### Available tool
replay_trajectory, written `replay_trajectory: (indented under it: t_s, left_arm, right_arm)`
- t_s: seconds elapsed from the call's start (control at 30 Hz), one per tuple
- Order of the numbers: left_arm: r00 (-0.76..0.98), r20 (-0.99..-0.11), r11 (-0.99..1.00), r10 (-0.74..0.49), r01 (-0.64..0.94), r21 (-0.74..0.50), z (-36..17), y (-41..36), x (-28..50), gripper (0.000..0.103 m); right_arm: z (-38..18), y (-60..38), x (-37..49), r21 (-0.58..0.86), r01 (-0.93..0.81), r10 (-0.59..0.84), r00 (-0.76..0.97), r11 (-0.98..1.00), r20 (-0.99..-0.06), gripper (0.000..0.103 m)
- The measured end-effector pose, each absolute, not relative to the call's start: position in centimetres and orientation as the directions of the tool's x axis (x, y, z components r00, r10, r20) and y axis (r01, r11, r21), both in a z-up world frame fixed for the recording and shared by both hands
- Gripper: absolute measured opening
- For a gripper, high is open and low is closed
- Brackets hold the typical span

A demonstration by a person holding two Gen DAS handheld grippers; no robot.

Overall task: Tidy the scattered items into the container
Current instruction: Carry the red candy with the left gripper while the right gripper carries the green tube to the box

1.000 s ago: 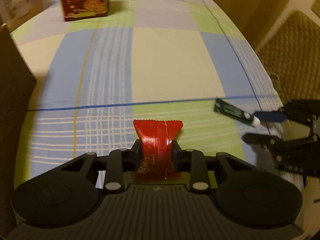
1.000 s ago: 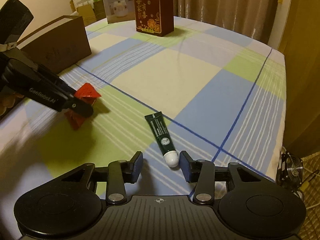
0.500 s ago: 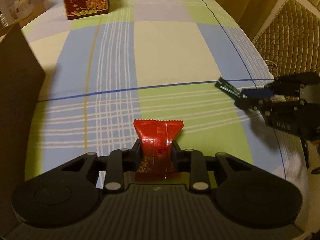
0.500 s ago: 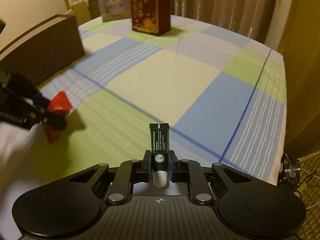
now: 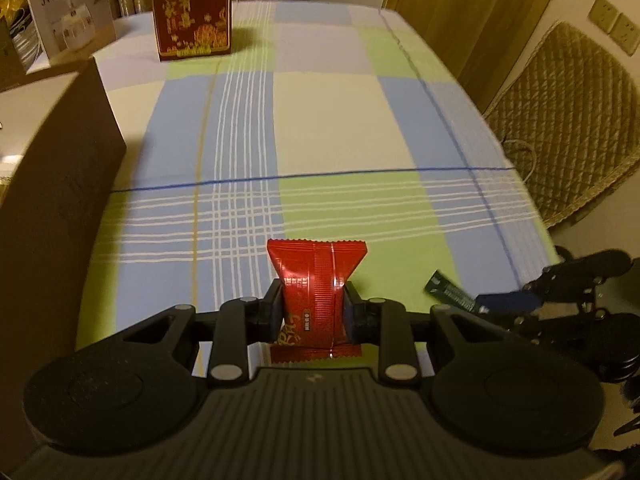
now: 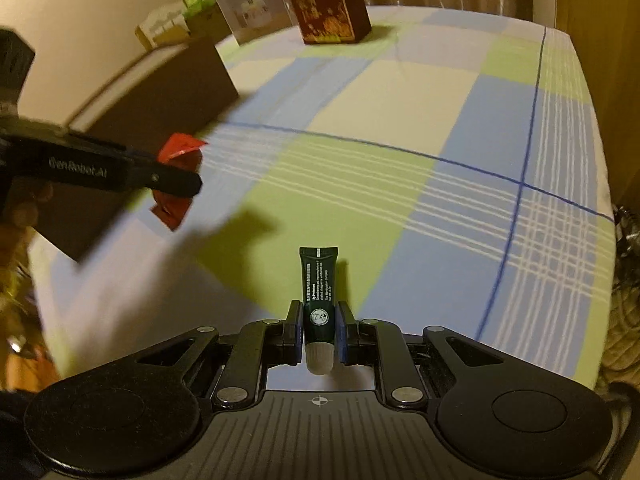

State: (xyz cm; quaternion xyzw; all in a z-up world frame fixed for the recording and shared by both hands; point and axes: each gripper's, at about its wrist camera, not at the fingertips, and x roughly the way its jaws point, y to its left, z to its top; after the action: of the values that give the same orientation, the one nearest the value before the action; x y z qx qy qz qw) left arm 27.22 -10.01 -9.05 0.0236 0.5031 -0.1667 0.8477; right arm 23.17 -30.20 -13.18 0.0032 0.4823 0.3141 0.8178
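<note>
Between the fingers of my left gripper (image 5: 312, 308) sits a red snack packet (image 5: 314, 280) — the pads press on its waist, its crimped top fans out above them and its bottom edge shows below. In this left wrist view the packet hangs clear of the checked tablecloth (image 5: 328, 128), which has blue, green and cream squares. Along the left edge stands the brown side of a cardboard box (image 5: 60, 184). At the far end of the table a red carton with gold print (image 5: 192, 12) stands upright, with a white box (image 5: 68, 20) just beside it. A quilted chair back (image 5: 568, 120) stands off the table's right side. Low on the right my right gripper (image 5: 520, 300) comes in, and a dark green tube (image 5: 450, 290) sticks out of it toward the packet.

From the right wrist view, my right gripper (image 6: 318, 332) is clamped on the tube (image 6: 319, 292). The jaws stand narrow against its sides near the cap end; the pale cap points back at the camera and the flat crimped end points away, above the cloth (image 6: 400, 92). On the left my left gripper (image 6: 176, 180) reaches in with the packet (image 6: 178, 152) gripped — blurred, close to the cardboard box (image 6: 160, 96). Beyond it stand the red carton (image 6: 324, 0) and the white box (image 6: 252, 4).
</note>
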Motion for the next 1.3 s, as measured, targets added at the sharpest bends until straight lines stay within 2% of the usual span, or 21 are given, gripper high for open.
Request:
replay_trajectory:
  t_s: [0.33, 0.5, 0.67, 0.93, 1.17, 1.3]
  left_arm:
    - [0.539, -0.779, 0.926, -0.32, 0.35, -0.139, -2.9, -3.5, 24.0, 0.024]
    - [0.597, -0.753, 0.942, -0.276, 0.325, -0.087, 0.4, 3.4, 22.9, 0.024]
    - [0.629, -0.748, 0.961, -0.212, 0.272, -0.044, 1.3, 10.7, 22.8, 0.024]
    - [0.62, -0.764, 0.973, -0.178, 0.226, -0.044, 0.3, 18.4, 24.2, 0.024]
    - [0.608, -0.772, 0.959, -0.186, 0.284, -0.008, -0.2, 21.6, 26.3, 0.024]
    - [0.597, -0.78, 0.944, -0.187, 0.328, 0.024, -0.9, 22.6, 28.2, 0.024]
  right_arm:
    - [-6.5, -23.0, 21.9, 0.391, -0.539, 0.637, 0.406, 0.746, -0.655, 0.018]
    - [-4.0, -17.2, 21.8, 0.405, -0.577, 0.682, 0.416, 0.709, -0.601, 0.018]
    - [-1.9, -11.2, 21.2, 0.391, -0.619, 0.709, 0.421, 0.681, -0.566, 0.018]
    - [-1.0, -2.8, 21.9, 0.34, -0.632, 0.687, 0.45, 0.696, -0.57, 0.018]
    - [-1.8, 2.5, 23.8, 0.283, -0.59, 0.616, 0.497, 0.756, -0.611, 0.018]
    - [-3.0, 4.7, 25.1, 0.206, -0.542, 0.529, 0.548, 0.814, -0.647, 0.018]
